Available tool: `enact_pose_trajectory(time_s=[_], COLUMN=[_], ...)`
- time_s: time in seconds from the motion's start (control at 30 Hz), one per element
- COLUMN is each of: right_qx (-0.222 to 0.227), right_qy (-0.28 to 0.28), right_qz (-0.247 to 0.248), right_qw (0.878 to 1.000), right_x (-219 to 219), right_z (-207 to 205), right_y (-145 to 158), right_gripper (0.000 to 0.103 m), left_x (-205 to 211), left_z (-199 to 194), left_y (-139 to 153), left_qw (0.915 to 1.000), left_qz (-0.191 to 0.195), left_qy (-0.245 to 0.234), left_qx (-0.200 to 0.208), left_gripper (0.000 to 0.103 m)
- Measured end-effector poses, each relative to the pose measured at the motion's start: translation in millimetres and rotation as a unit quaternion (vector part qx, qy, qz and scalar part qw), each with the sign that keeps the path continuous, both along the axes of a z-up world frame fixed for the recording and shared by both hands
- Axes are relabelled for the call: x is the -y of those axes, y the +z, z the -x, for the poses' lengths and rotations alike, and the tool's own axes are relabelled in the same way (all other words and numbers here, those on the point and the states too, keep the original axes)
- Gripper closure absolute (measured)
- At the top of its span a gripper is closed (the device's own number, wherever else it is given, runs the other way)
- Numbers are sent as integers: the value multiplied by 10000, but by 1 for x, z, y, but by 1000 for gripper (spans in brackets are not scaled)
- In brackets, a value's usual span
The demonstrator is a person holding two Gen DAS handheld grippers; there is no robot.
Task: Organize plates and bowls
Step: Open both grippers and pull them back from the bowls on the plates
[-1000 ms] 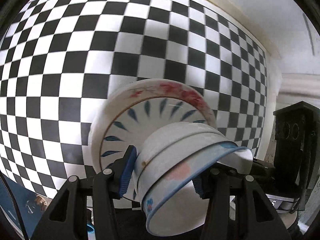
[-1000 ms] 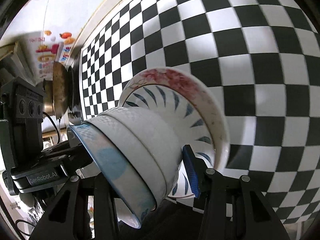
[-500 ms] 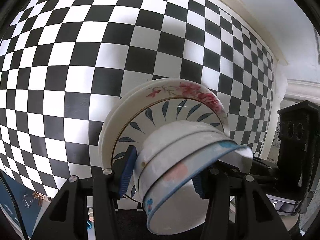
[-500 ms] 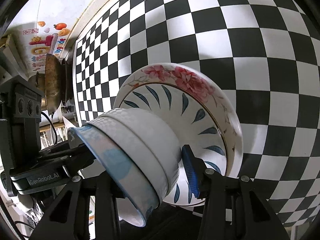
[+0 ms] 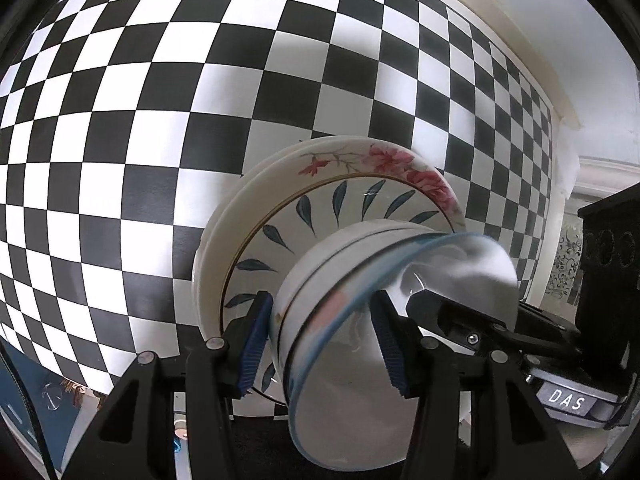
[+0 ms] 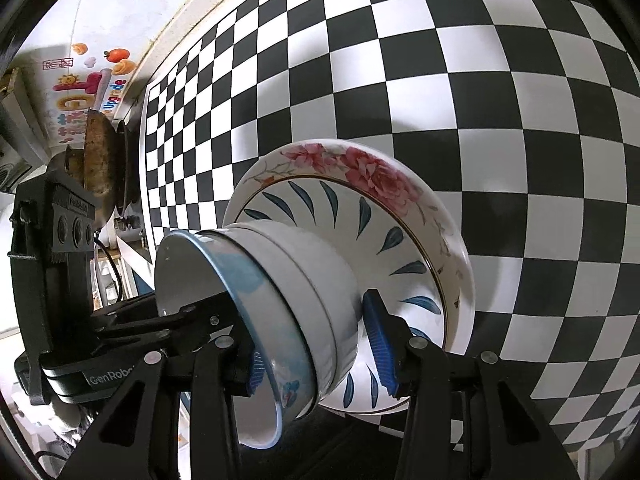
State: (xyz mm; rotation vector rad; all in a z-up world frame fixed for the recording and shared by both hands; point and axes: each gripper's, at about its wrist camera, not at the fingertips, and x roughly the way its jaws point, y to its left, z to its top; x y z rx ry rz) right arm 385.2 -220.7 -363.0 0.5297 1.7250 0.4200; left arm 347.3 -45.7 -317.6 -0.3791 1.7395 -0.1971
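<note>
Left gripper (image 5: 322,344): jaws closed on the near side of the bowl stack, one blue pad against the outer wall, the other inside the top bowl.
Right gripper (image 6: 320,344): jaws gripping the same stack from the opposite side, one pad inside the top bowl, the other against the outer wall; its black body also shows to the right of the left jaws (image 5: 460,316).
Blue-rimmed white ceramic bowl (image 5: 360,360): uppermost, between both pairs of jaws, rim blurred, so contact with the pads is probably firm but hard to confirm.
Two plain white nested bowls (image 6: 320,292): directly under it, just beyond the jaws.
White plate with blue leaf marks (image 6: 360,232): beneath the bowls.
White plate with pink flowers (image 5: 384,164): beneath that one, farther out.
Black-and-white checkered bench (image 5: 160,120): beyond the jaws, carrying the stack.
Dark metal pan (image 6: 98,160): far left of the right jaws, by the wall.
</note>
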Motion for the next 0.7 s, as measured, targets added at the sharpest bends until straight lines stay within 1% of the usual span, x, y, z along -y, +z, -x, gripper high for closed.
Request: enact_pose_trajectory(time_s=[0.17, 0.27, 0.37, 0.43, 0.5, 0.63, 0.7], right_qx=[72, 185, 446, 598, 858, 1316, 1559], right_qy=[-19, -35, -3, 39, 126, 247, 306], right_qz=[12, 13, 133, 202, 394, 737, 909], right_qw=[10000, 9998, 9989, 9980, 9955, 9882, 9831], right_x=[2, 3, 4, 4, 2, -1, -3], right_z=[2, 3, 8, 12, 17, 31, 42], right_y=[5, 12, 27, 38, 53, 84, 102], right_gripper=[56, 57, 57, 57, 57, 57, 57], left_x=[-2, -1, 0, 0, -2, -11, -15], left_z=[6, 8, 13, 18, 26, 41, 50], left_y=[6, 17, 37, 56, 76, 102, 111], left_qw=[10000, 9995, 9979, 9952, 9913, 9831, 9797], left_qz=[-32, -162, -268, -431, -583, -834, -923], left_qy=[6, -40, -55, -70, -69, -25, -3], left_qx=[78, 269, 582, 875, 1182, 1629, 1781], left_gripper=[56, 56, 56, 56, 56, 55, 54])
